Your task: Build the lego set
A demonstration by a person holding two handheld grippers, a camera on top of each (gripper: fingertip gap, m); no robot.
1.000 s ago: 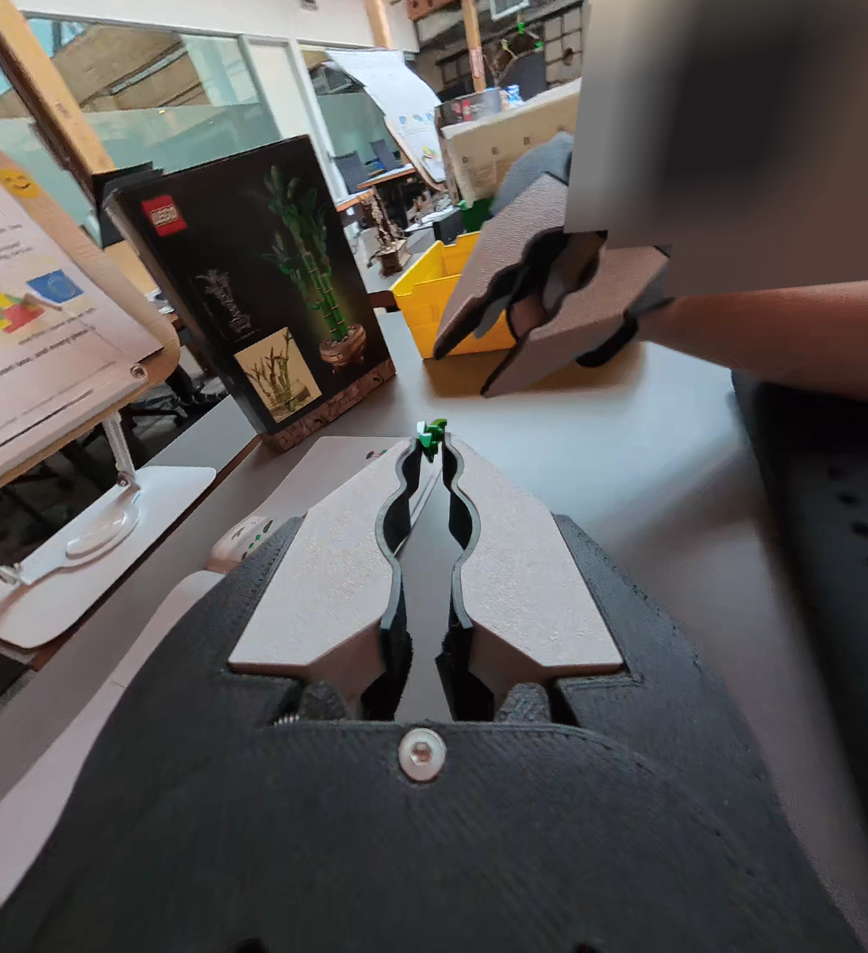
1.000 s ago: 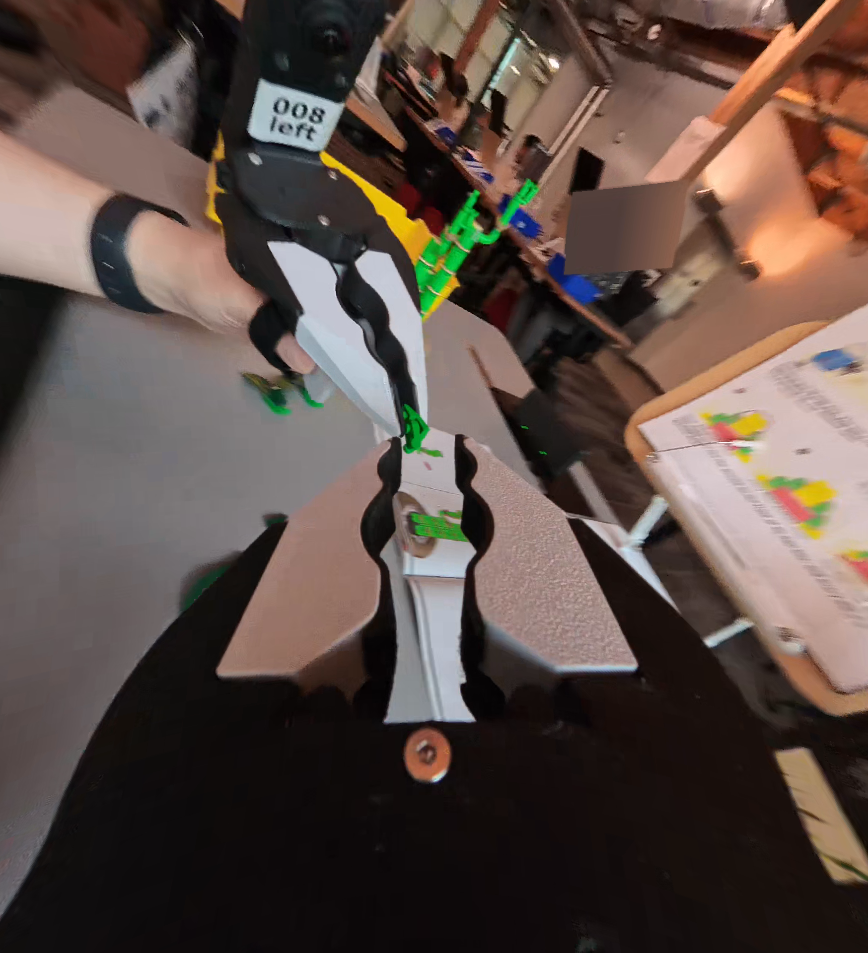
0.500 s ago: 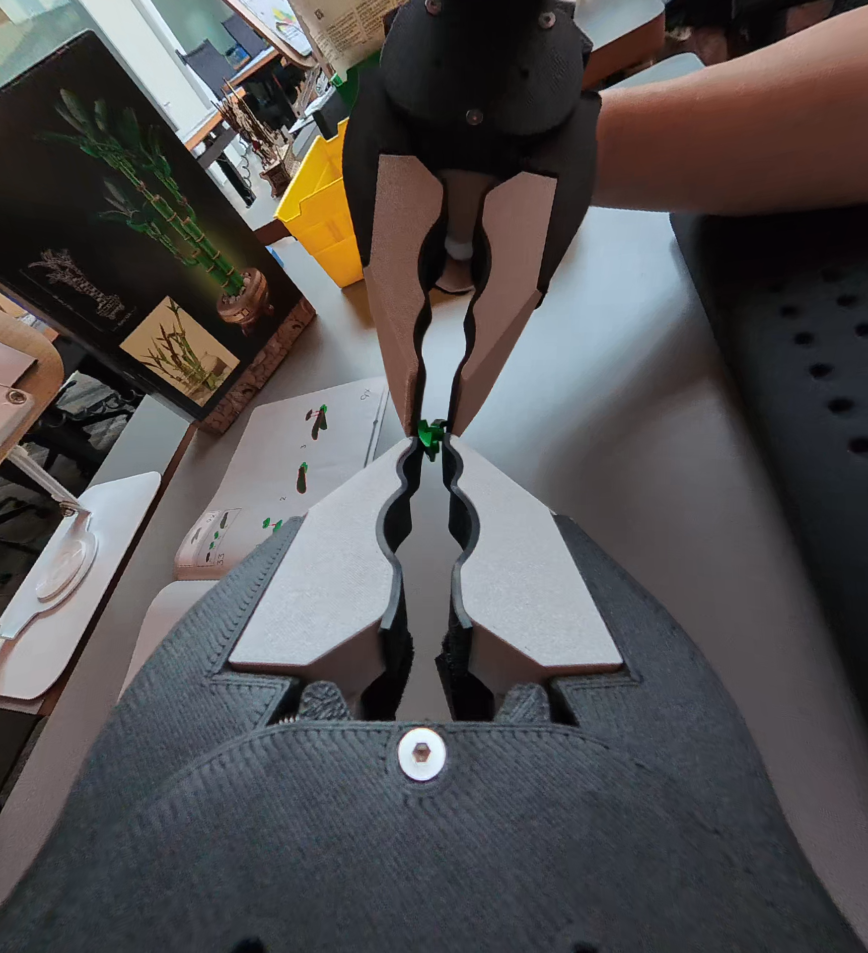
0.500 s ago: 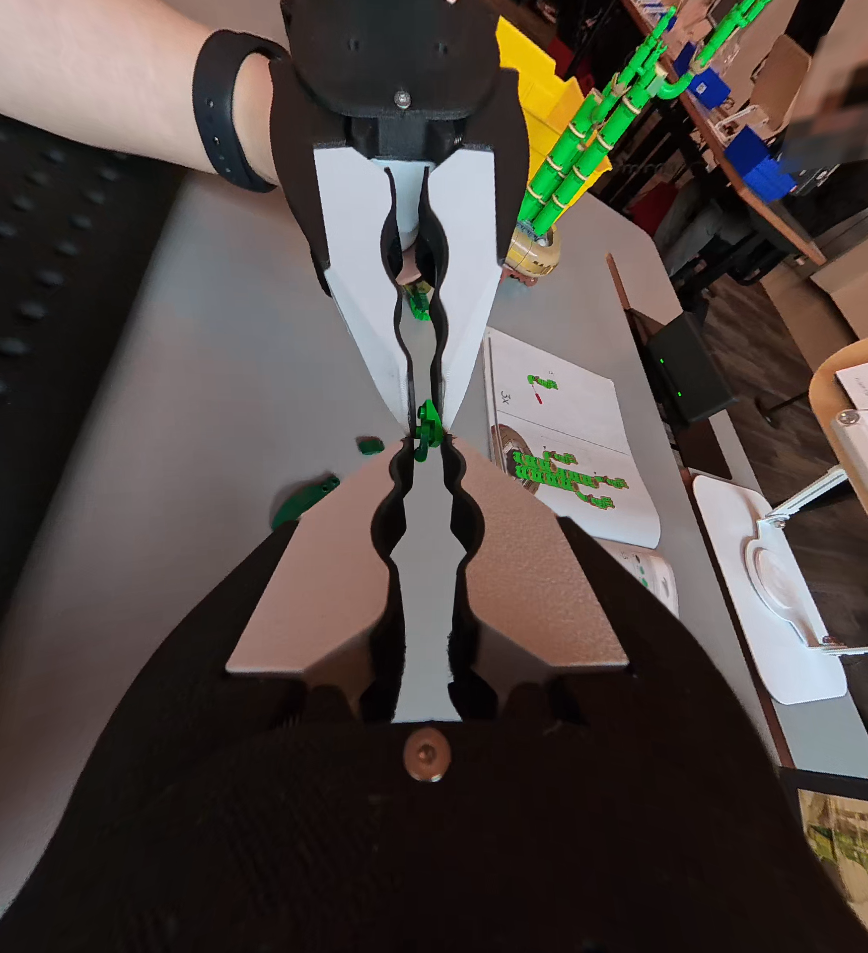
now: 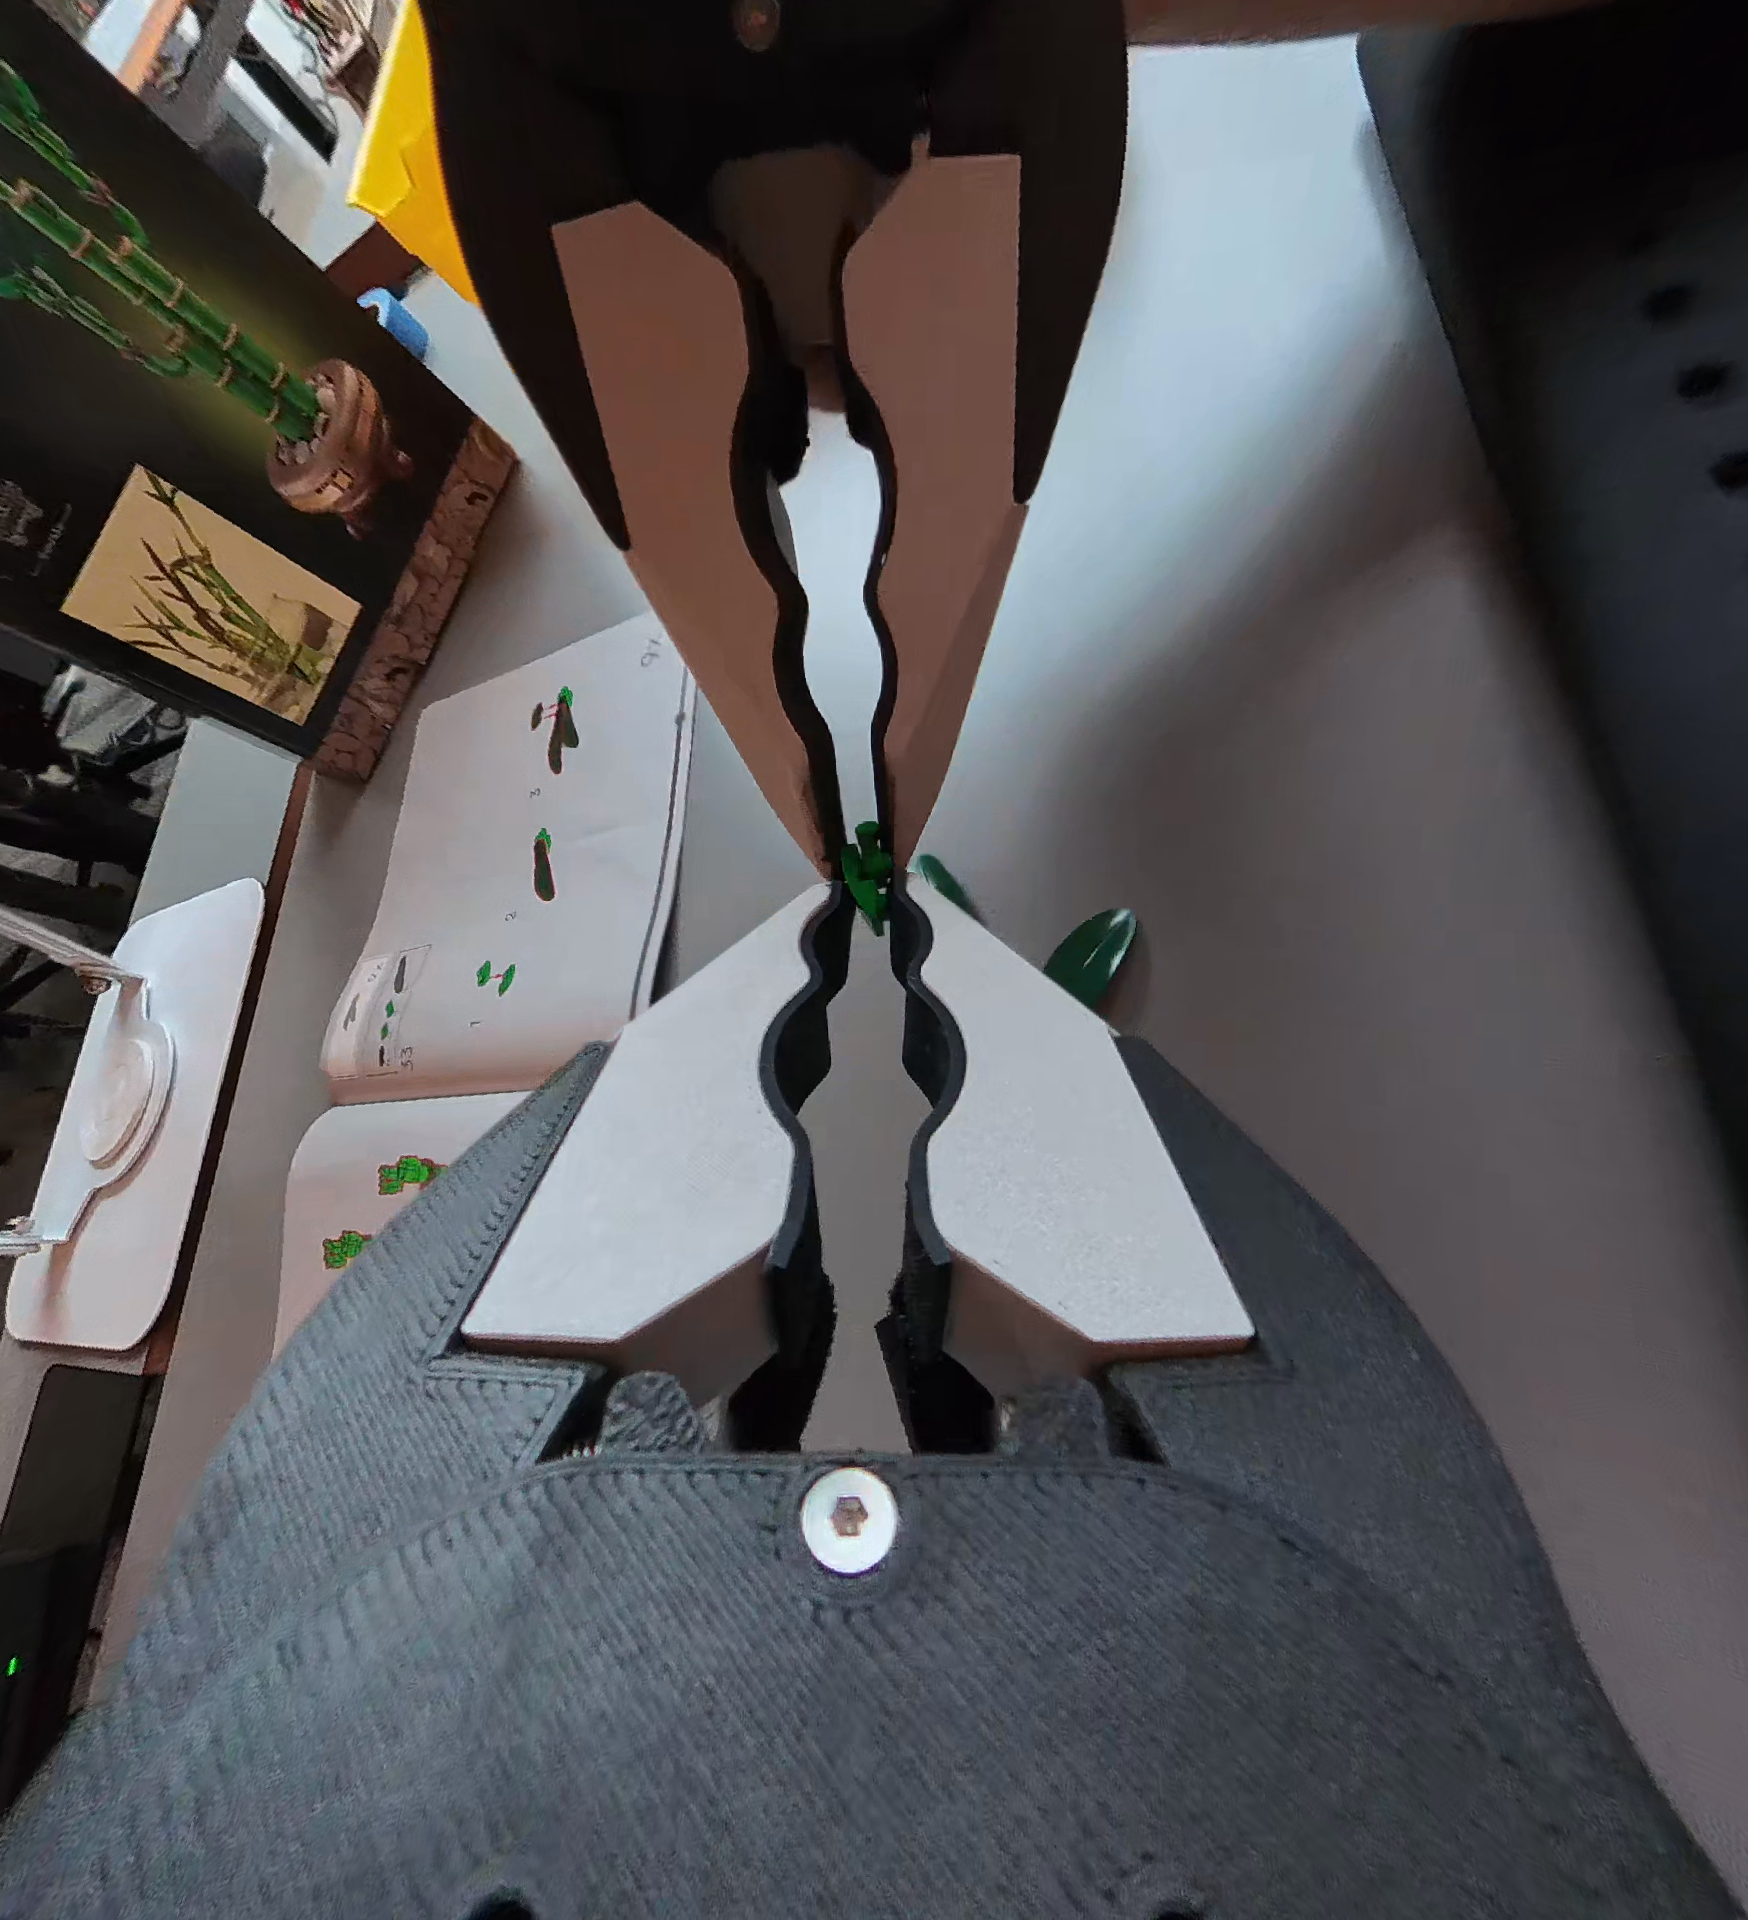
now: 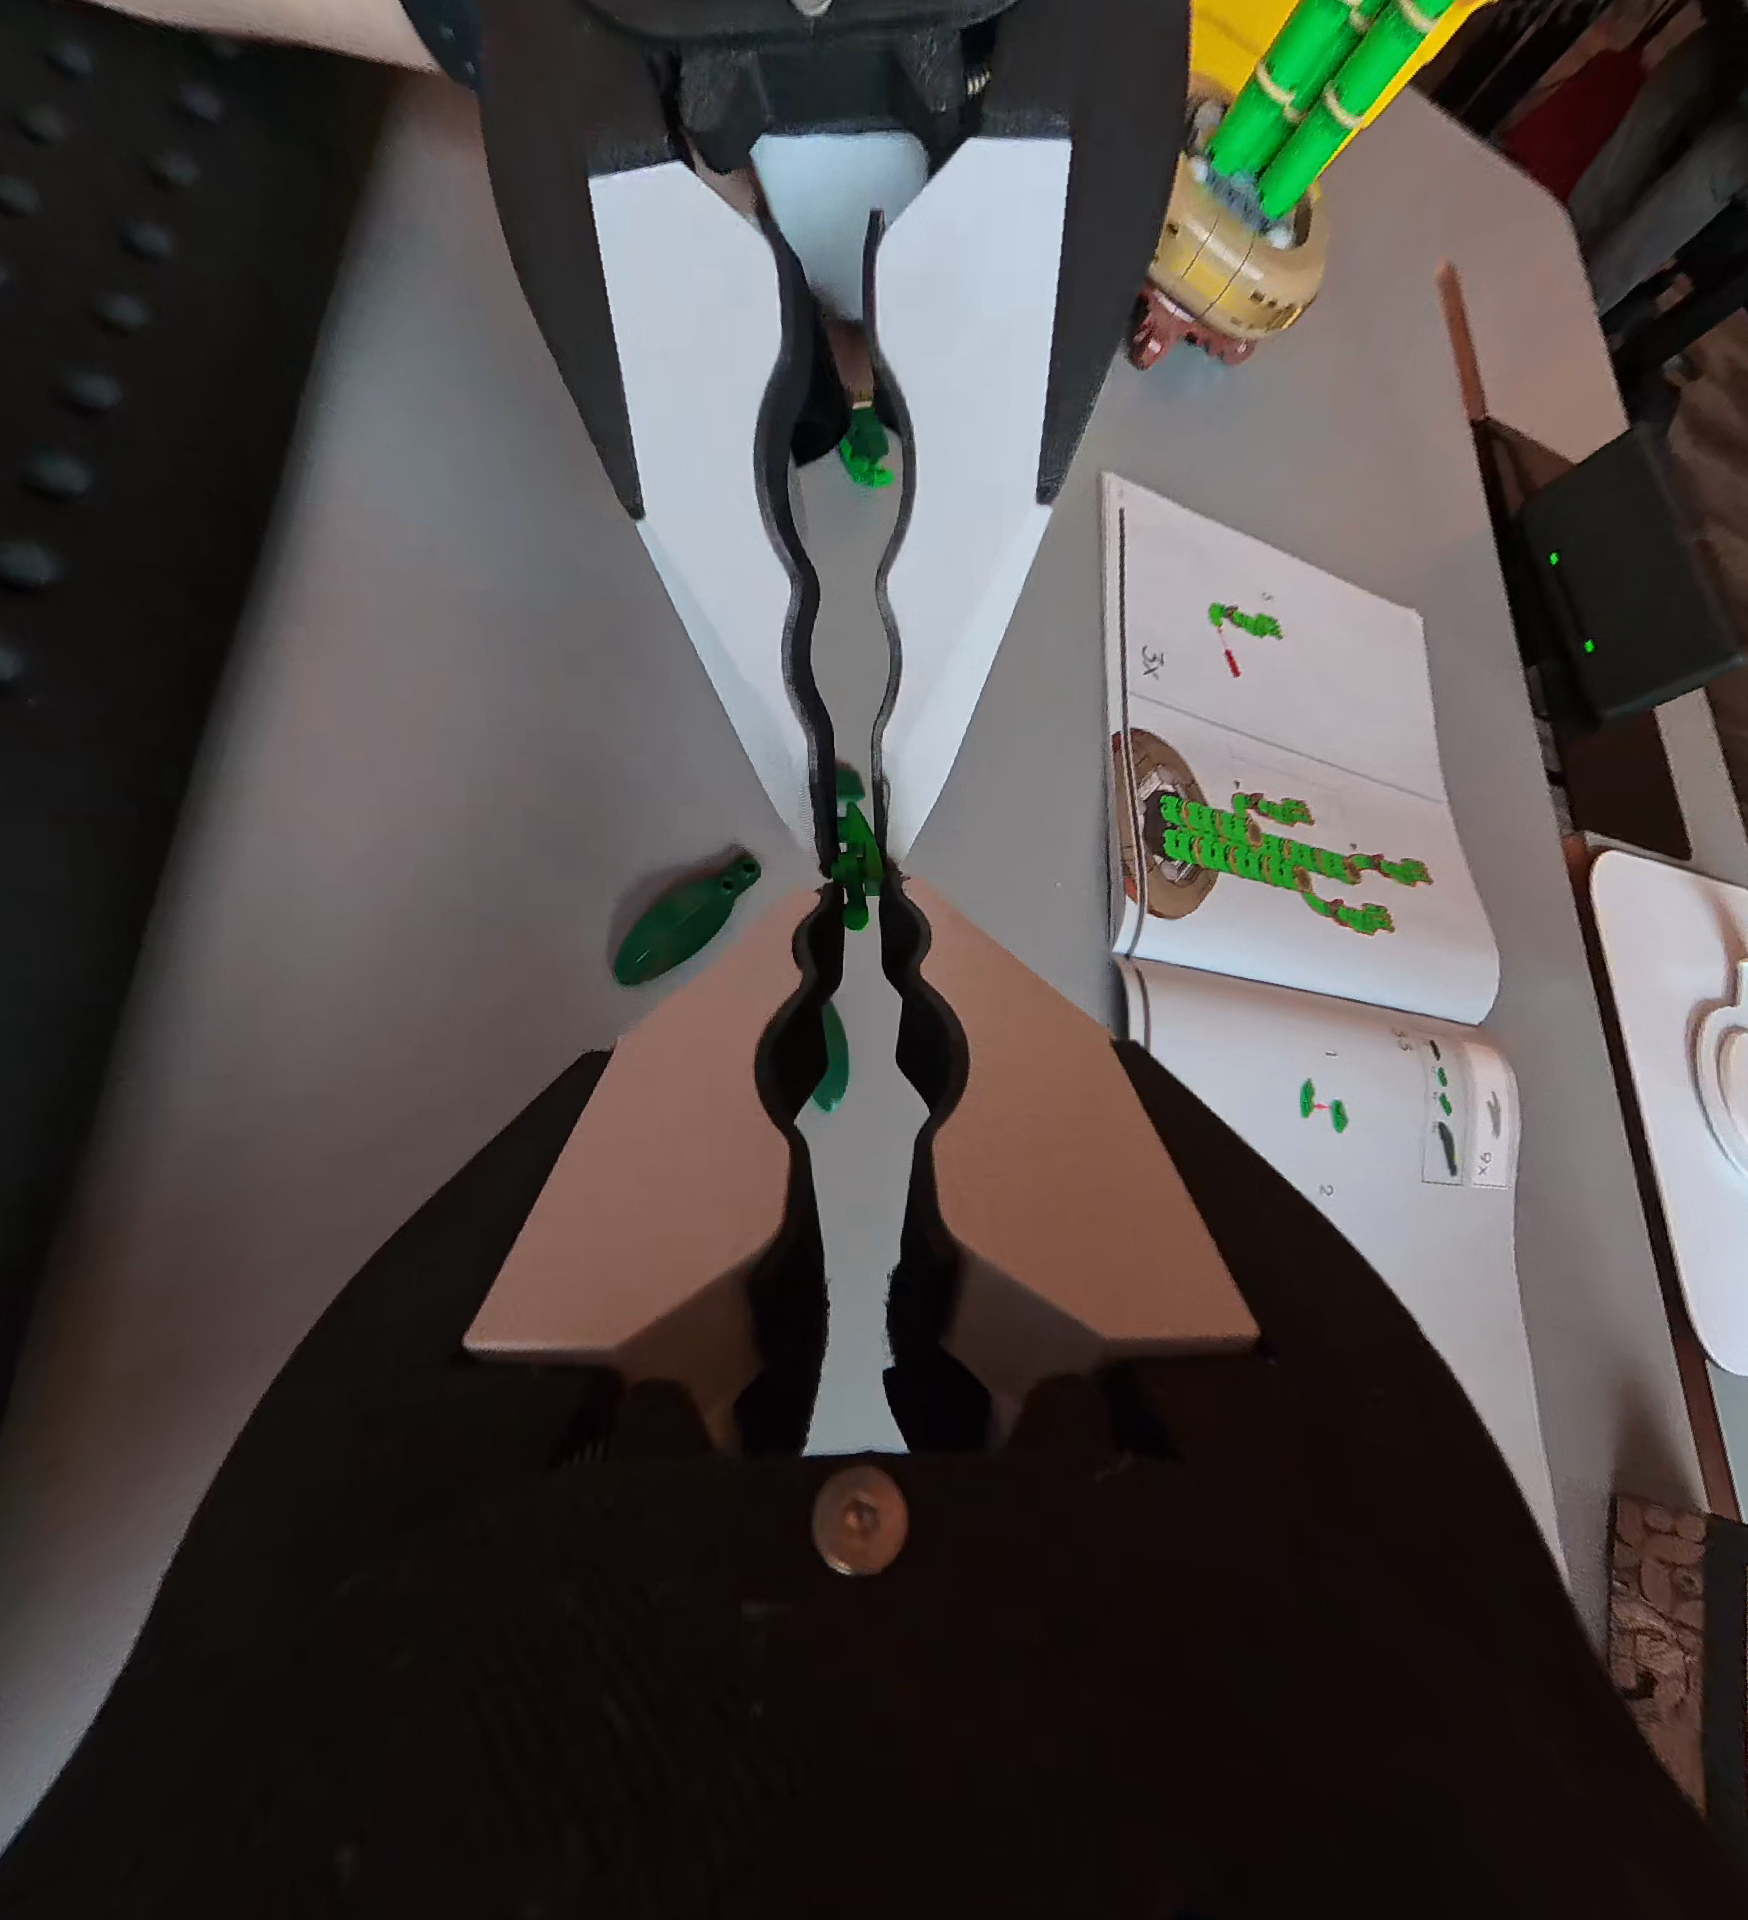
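Note:
A small bright green lego piece (image 5: 865, 878) hangs above the grey table, pinched from both ends. My left gripper (image 5: 865, 906) is shut on its near end. My right gripper (image 5: 854, 831) comes in from the top of the left wrist view, tip to tip with the left. In the right wrist view my right gripper (image 6: 857, 896) is shut on the same piece (image 6: 857, 862), and the left gripper (image 6: 852, 831) comes in from above. A dark green leaf (image 6: 678, 920) lies on the table just left of the tips. A second leaf (image 6: 834, 1060) shows between my right fingers.
The open instruction booklet (image 6: 1285, 790) lies right of the grippers. The bamboo model in its pot (image 6: 1234, 260) stands at the back. The set's box (image 5: 174, 436), a yellow bin (image 5: 413, 166), a white stand base (image 6: 1711, 1091), a black perforated mat (image 6: 39, 416) and another green piece (image 6: 865, 452) surround the work spot. From either gripper's tips it is about 6 cm to the dark green leaf (image 6: 678, 920). It turns up in the left wrist view (image 5: 1078, 968) as well.
The right gripper swung in front of the left, met it tip to tip and closed on the green piece. Both grippers now tilt down towards the table.

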